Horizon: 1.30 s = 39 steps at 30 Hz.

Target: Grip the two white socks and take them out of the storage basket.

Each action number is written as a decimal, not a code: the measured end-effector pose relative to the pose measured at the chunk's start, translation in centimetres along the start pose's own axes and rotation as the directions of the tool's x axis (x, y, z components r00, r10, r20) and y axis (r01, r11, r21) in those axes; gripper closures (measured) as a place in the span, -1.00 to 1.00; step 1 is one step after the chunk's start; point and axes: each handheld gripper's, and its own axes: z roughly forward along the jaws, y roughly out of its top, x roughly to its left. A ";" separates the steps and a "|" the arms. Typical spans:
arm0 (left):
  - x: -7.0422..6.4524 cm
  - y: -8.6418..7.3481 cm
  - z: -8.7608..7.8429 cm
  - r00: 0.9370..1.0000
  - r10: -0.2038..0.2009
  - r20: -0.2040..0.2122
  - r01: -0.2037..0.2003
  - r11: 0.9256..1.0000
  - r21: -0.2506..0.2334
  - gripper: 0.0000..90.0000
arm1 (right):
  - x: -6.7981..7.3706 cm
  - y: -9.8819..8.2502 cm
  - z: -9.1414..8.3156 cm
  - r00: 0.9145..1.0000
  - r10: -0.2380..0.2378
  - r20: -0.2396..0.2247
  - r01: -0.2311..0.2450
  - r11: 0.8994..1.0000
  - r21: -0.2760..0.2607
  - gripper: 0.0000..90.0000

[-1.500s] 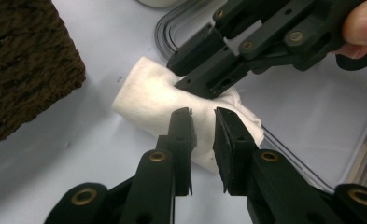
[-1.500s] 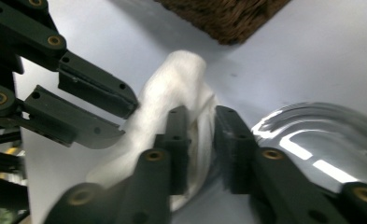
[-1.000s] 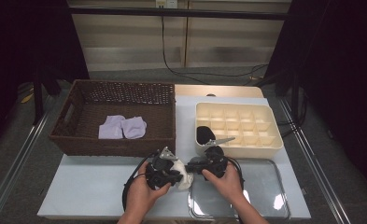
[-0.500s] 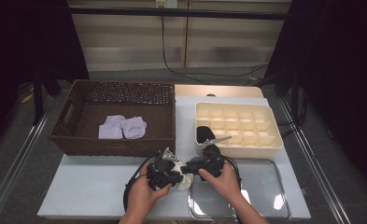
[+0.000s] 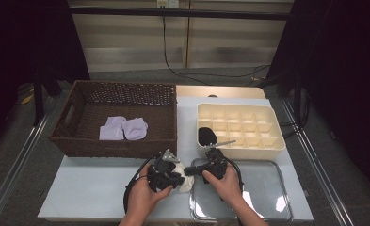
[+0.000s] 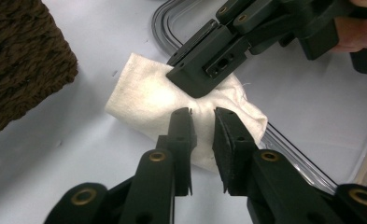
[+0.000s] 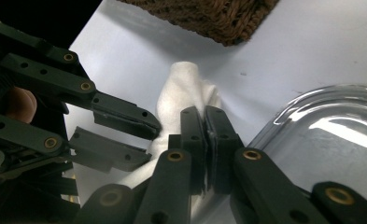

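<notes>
A: How would that white cloth have handled, do you reckon?

B: Light and limp, I'd judge. It was soft fabric that bunched and folded under any pinch, not slippery and not fragile. A fold or an edge looked the best place to take it, since a flat patch would only have slid on the bench.

A: Where did it lie?

B: On the bench near its front edge, between the two hands, just beside the left rim of the metal tray and in front of the wicker basket. One end seemed to rest against the tray's rim.

A: And the right gripper?

B: Its fingers had just been closing, and they stood pressed together with a ridge of the cloth pinched between them.

A: The left gripper?

B: Its fingers stood a narrow gap apart, tips down on the near side of the cloth. A little fabric sat in the gap, but I could not tell whether the pads pressed on it or merely touched it.
</notes>
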 end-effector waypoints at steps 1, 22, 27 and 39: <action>0.0 0.0 -0.1 1.000 -0.004 0.003 0.004 1.000 0.002 0.68 | 0.0 0.1 0.0 1.000 0.001 0.002 -0.001 1.000 0.002 0.95; 1.9 -1.0 0.2 0.999 -0.015 -0.051 0.011 0.997 -0.082 -0.19 | 0.9 2.4 -3.8 0.994 -0.075 0.075 0.076 0.997 -0.013 0.97; 2.3 -1.1 0.8 0.997 0.002 -0.082 -0.009 0.996 -0.084 -0.26 | 1.0 2.8 -4.7 0.991 -0.093 0.098 0.093 0.996 -0.004 0.97; 3.0 -1.8 1.5 0.993 0.031 -0.116 -0.043 0.994 -0.096 -0.37 | 1.8 4.4 -6.5 0.984 -0.123 0.125 0.123 0.992 0.009 0.97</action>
